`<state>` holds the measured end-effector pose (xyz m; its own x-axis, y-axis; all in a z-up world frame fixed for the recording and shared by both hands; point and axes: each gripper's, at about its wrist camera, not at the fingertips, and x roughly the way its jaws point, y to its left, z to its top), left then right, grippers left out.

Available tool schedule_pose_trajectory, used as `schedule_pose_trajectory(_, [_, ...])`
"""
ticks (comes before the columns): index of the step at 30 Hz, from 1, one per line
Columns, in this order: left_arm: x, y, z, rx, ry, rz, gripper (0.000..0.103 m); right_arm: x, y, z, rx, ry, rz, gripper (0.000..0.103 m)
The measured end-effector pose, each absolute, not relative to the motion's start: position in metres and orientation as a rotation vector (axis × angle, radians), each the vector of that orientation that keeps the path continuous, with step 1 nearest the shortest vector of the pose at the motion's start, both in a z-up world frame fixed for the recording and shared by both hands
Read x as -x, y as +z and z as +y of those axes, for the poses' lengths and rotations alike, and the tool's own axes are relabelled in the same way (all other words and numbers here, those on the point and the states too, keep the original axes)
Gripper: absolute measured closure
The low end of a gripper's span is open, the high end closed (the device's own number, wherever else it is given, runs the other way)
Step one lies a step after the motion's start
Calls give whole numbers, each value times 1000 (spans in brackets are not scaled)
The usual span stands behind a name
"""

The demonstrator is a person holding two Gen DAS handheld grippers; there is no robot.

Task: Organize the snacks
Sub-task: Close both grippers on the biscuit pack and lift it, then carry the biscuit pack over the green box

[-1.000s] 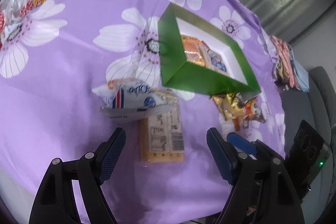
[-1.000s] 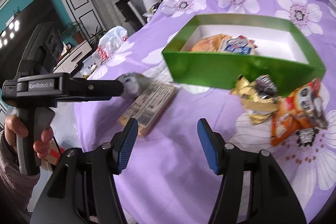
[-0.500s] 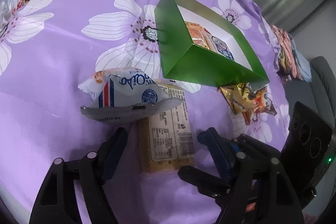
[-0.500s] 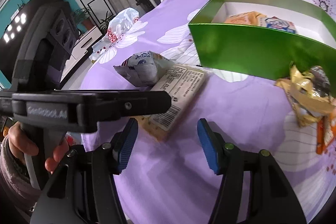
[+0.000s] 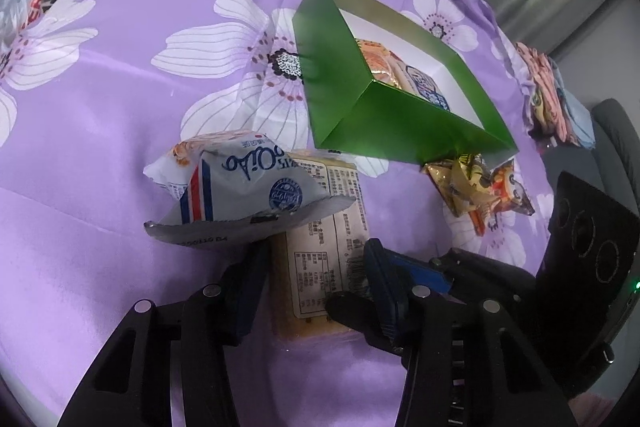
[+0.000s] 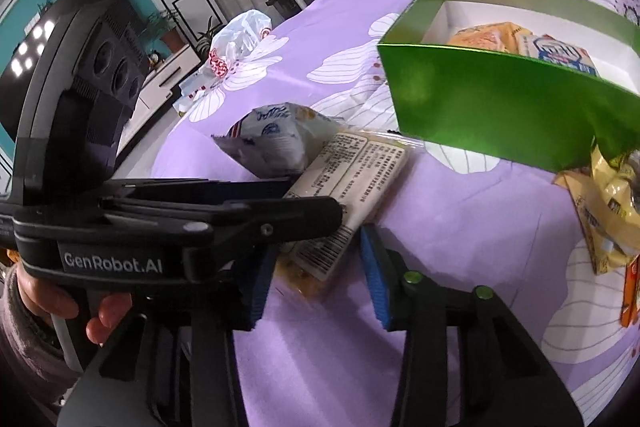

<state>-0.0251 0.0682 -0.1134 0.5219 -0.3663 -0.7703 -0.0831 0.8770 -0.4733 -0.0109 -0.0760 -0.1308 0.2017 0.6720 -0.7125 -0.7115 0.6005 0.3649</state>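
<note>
Both grippers' jaws narrowed since before, closing around flat biscuit pack [image 5: 320,259]

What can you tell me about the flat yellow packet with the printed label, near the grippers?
The flat yellow packet is a clear wrapper over yellow-orange contents, label side up with small text and a barcode. It lies flat on the purple flowered cloth, before the green box. The white and blue snack bag overlaps its far end. Its near end lies between the closing jaws of the left gripper and the right gripper; whether the pads press it is unclear.
</note>
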Motion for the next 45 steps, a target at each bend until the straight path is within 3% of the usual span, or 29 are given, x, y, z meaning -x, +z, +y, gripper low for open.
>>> schedule_pose_trajectory(11, [29,-97,35,464,-232,1009,54,25,-118,-111,48,895,905,79])
schedule_pose_trajectory(17, [26,-84,14,443,-270,989,54,32,-106,-138,32,850,857,82])
schedule_pose_trajectory(45, [-19,-7,-31,328,-349,839,54,-2,-46,-184,-25,755,651,82])
